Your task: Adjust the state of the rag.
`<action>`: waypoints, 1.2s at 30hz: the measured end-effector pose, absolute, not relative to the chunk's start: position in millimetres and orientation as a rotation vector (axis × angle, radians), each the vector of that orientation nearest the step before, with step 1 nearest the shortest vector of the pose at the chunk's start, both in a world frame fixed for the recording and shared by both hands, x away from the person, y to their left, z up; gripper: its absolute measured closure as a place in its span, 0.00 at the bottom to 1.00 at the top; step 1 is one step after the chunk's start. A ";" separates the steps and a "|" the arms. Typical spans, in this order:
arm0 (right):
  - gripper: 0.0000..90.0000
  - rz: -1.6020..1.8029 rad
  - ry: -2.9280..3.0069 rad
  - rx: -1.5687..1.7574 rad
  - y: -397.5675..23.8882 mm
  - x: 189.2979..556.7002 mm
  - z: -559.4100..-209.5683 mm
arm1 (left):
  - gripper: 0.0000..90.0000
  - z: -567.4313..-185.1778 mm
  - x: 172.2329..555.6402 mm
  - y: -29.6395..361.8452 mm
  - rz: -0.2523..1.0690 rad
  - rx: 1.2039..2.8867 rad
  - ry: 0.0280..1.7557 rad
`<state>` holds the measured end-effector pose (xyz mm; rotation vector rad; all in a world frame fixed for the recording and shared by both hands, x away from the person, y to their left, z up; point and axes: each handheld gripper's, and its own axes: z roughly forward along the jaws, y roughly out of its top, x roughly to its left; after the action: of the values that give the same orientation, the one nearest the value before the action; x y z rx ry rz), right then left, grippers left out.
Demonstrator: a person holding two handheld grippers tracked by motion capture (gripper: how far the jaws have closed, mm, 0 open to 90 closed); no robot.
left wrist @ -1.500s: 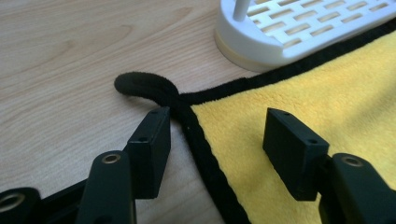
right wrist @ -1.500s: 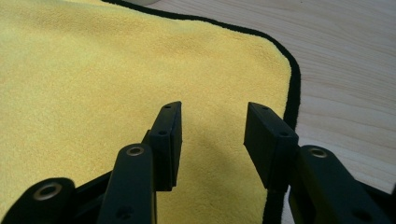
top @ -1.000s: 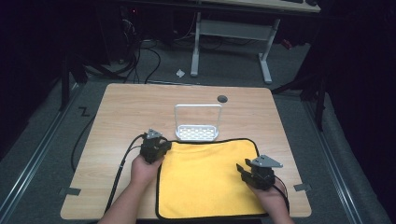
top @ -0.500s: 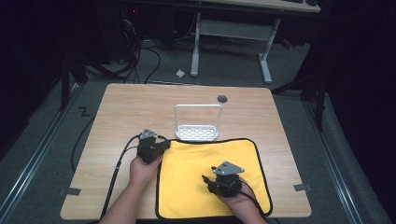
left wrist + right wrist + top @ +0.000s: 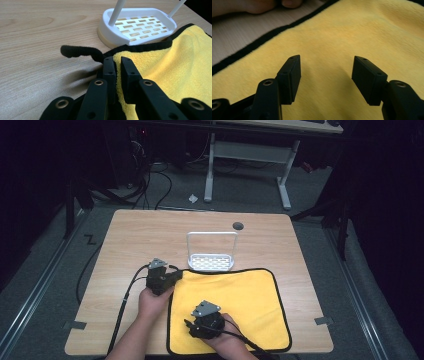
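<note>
A yellow cloth (image 5: 240, 295) with a black hem lies flat on the near half of the wooden table (image 5: 145, 235). My left gripper (image 5: 175, 276) sits at the cloth's far left corner, shut on the cloth edge (image 5: 150, 65). In the left gripper view, yellow pile shows between the pads of the left gripper (image 5: 118, 67). My right gripper (image 5: 190, 326) hovers low over the near left part of the cloth. Its jaws have just been opening and stand wide apart, with only flat cloth (image 5: 342, 37) beneath the right gripper (image 5: 325, 72) and nothing pinched.
A white slotted rack (image 5: 211, 256) with a tall hoop handle stands just beyond the cloth's far edge, also close ahead as the rack (image 5: 136, 25). A dark round hole (image 5: 238, 225) marks the table farther back. Desk legs and cables lie on the floor beyond.
My right gripper has travelled left across the cloth, from its right edge to its near left part. The left gripper and its hold on the corner stayed put.
</note>
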<state>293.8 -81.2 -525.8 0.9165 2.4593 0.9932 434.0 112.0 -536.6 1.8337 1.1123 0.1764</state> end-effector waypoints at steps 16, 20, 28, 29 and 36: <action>0.42 1.051 2.558 0.844 -29.9 285.6 -530.0 | 0.92 -536.7 434.2 112.7 0.172 1.833 1.118; 0.45 1.053 2.562 0.843 -29.9 285.9 -530.2 | 0.92 -536.8 434.3 112.9 0.171 1.831 1.121; 0.68 1.012 2.540 0.817 -32.1 285.0 -529.3 | 0.92 -537.0 434.6 112.7 0.168 1.833 1.124; 0.73 1.003 2.536 0.817 -32.5 285.2 -528.8 | 0.92 -537.1 434.7 112.7 0.167 1.833 1.123; 0.90 1.044 2.483 0.781 -42.3 285.2 -520.3 | 0.92 -536.3 433.1 113.9 0.177 1.813 1.113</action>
<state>285.2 -42.3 -520.3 0.7805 2.4831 1.0440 433.1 113.9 -536.3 1.8133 1.1130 0.1775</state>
